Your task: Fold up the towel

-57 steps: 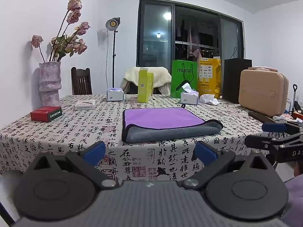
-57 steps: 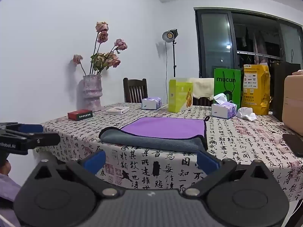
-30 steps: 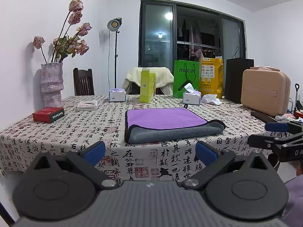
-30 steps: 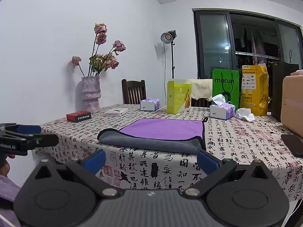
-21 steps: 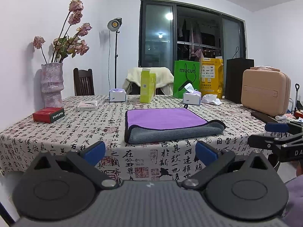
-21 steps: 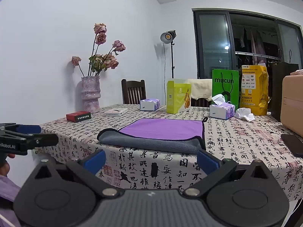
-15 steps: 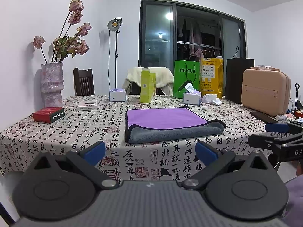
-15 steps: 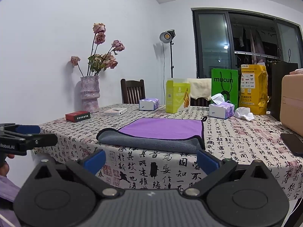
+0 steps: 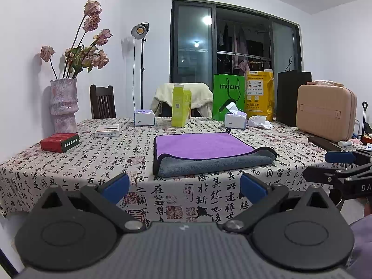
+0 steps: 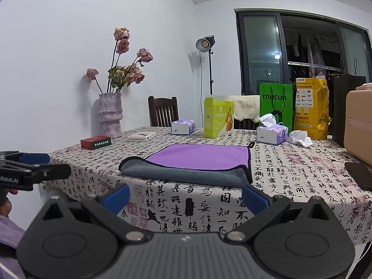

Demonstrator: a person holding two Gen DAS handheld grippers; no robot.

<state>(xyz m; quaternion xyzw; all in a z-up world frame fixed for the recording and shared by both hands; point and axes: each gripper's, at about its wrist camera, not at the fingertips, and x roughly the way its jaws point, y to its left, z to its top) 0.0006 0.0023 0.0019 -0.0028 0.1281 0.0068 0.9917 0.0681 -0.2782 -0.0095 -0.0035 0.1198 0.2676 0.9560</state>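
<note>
Table point(image 9: 69, 162), folded towel point(image 9: 209, 153), jaws spread

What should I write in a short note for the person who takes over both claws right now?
Left claw: open, empty, held off the table's near edge.
Right claw: open, empty, also short of the table.
Towel: flat on the patterned tablecloth near the front edge, folded at least once, purple face up, grey layer showing along the near fold, hanging loop at the far corner.
Done: one fold, judging by the doubled edge.
Left: perhaps another fold; neither claw touches the towel.
</note>
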